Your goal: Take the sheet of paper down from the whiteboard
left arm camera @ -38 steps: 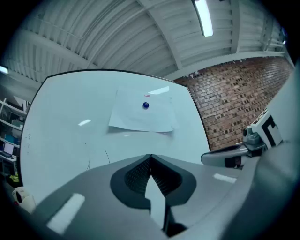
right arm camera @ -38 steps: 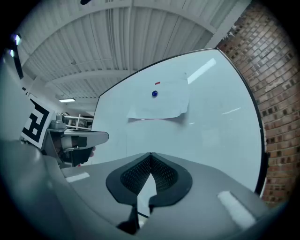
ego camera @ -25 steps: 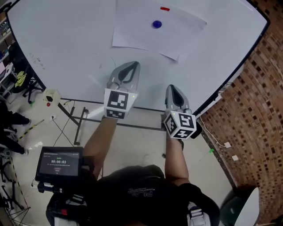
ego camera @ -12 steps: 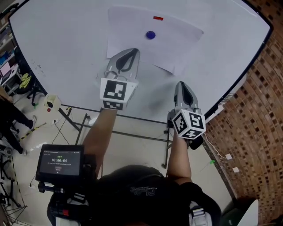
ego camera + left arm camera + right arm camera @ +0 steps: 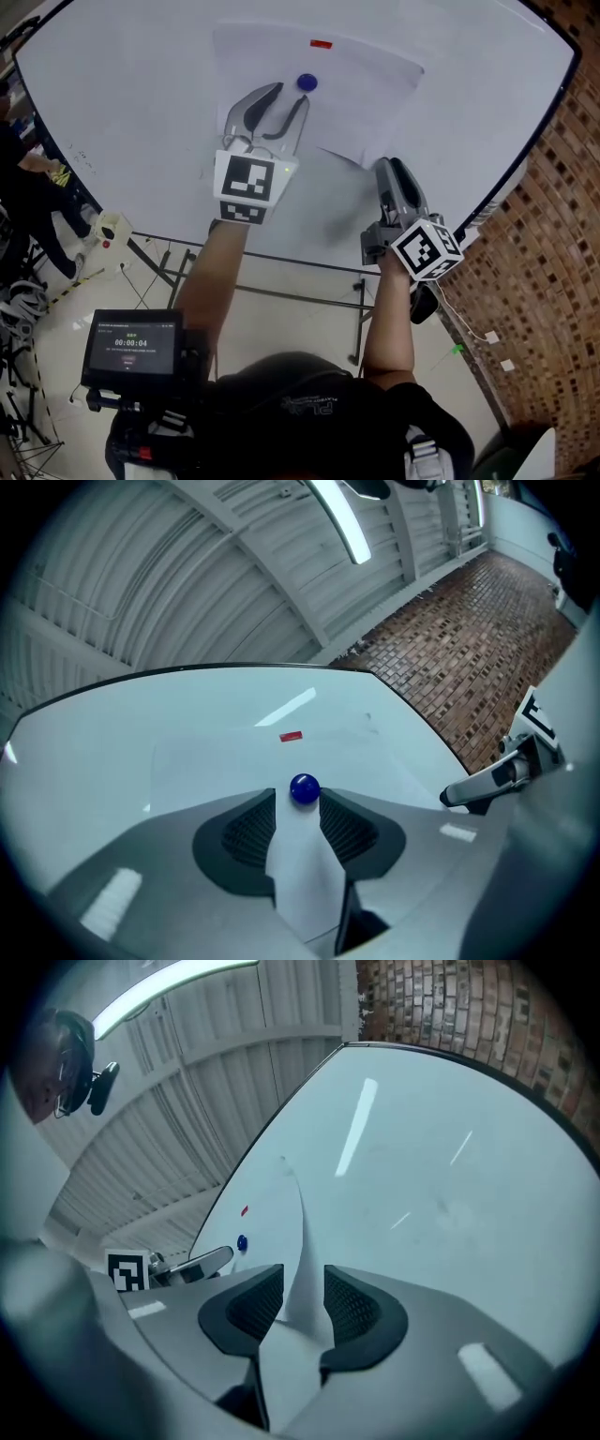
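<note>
A white sheet of paper [image 5: 328,89] hangs on the whiteboard [image 5: 141,103], pinned by a round blue magnet [image 5: 307,82] and a small red magnet [image 5: 322,44]. My left gripper [image 5: 286,97] is open; its jaws have just been opening. The blue magnet [image 5: 304,788] sits right at its fingertips, not pinched. My right gripper [image 5: 386,169] is also open, its jaws just opened, by the sheet's lower right corner. In the right gripper view the paper's edge [image 5: 302,1232] stands in the gap between the pads, which do not press on it.
A brick wall [image 5: 553,234] runs along the right of the board. Below the board are its stand's bars [image 5: 281,262] and the floor. A screen device [image 5: 131,345] hangs at my chest. A person [image 5: 28,178] stands at the far left among clutter.
Both grippers rose up the board to the paper. Both sets of jaws went from shut to open. The right gripper rolled over to its side.
</note>
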{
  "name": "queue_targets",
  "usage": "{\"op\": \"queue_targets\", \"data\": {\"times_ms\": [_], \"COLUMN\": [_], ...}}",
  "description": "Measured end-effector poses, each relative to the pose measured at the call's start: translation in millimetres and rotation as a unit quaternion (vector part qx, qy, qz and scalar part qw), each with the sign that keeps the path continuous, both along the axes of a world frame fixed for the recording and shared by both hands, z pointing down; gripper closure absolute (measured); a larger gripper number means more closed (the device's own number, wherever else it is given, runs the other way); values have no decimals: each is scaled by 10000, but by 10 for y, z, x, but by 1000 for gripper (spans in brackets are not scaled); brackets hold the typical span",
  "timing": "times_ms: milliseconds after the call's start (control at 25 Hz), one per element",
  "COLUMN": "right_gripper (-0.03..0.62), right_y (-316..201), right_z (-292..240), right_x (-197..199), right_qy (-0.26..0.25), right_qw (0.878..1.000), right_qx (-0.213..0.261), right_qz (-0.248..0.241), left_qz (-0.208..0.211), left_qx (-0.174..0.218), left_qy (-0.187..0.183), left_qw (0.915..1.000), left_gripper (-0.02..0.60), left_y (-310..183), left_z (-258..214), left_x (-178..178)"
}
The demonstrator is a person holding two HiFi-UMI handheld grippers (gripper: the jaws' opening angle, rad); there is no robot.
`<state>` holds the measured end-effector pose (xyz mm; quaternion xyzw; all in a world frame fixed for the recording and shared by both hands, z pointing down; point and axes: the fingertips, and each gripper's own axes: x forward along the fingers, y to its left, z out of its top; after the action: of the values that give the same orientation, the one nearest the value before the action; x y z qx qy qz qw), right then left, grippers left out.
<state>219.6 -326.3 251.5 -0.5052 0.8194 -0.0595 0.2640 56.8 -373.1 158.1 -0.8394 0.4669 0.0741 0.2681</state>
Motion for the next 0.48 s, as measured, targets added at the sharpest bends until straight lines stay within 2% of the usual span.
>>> {"op": "queue_targets", "data": {"times_ms": [480], "right_gripper": [444], "right_y": [-85], "right_z": [-114], "right_x": [-346], "right_qy": [392], "right_qw": [9992], "right_qx": [89], "right_qz": [-93], "left_qz": [-310], "left_qx": [203], "left_qy": [-199], "left_qw": [9991], "left_gripper": [460], "left_y": [-2], "left_z": [-101], "left_x": [87]}}
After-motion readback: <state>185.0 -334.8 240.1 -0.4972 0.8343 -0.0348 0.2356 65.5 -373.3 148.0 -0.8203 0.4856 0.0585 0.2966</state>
